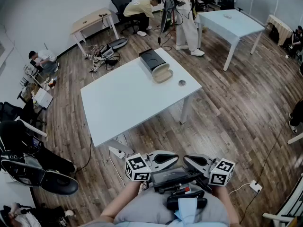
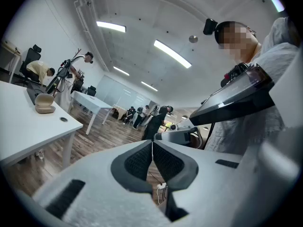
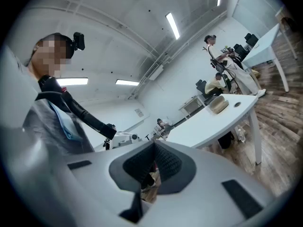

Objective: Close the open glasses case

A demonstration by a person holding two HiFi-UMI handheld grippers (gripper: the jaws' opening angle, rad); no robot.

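**Over on the white table: glasses case open, both grippers shut and empty**

Down at the bottom of the head view, right in front of the person's lap, the left gripper [image 1: 176, 158] and the right gripper [image 1: 186, 160] are held level with their tips facing each other, nearly meeting; each one's own view shows its jaws pressed together with nothing between the pads, so neither has hold of anything. The glasses case [image 1: 162, 74] is well apart from both, on the far part of the white table [image 1: 123, 103] across a stretch of wooden floor [image 1: 236, 122]; it's beige, lying open with its pale inside facing up, snug against the near end of a black box [image 1: 152, 59], though whether they actually touch I can't tell. A small round dark thing [image 1: 182, 82] sits on the tabletop near the case, toward the table's right edge; too small to say what it is. The left gripper view picks up the case [image 2: 45, 104] off to the left on the table; the right gripper view has it [image 3: 219, 105] off to the right. Other people are in the background around a second white table [image 1: 232, 25] and a wooden desk [image 1: 92, 20].
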